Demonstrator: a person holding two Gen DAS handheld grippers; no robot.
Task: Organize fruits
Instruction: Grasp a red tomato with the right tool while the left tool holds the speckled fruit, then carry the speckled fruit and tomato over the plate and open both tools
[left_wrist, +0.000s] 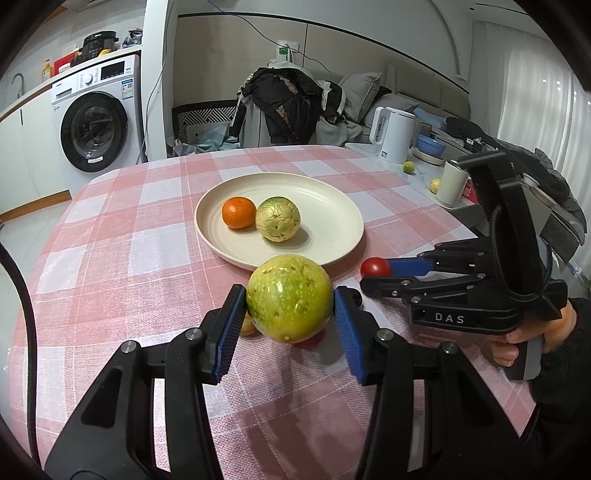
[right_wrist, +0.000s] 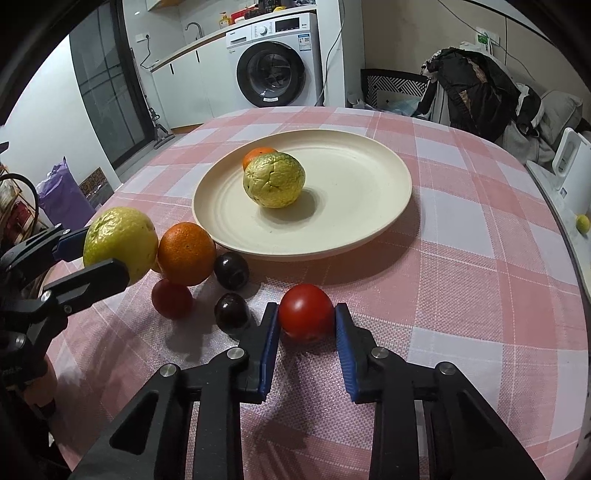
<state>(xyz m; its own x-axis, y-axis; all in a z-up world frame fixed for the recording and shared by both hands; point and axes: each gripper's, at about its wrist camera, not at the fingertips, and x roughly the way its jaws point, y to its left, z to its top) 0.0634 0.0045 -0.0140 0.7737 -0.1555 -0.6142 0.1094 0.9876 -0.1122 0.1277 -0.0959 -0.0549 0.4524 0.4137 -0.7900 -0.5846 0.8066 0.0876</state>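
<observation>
text "DAS" | on right claw (left_wrist: 376, 275) body | other labels unreadable

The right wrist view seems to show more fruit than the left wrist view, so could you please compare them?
Only the right wrist view shows the two dark round fruits and the large orange on the pink checked tablecloth. Only the left wrist view shows the white kettle. Both show the cream round plate, its wrinkled yellow-green fruit, and the red tomato.
</observation>
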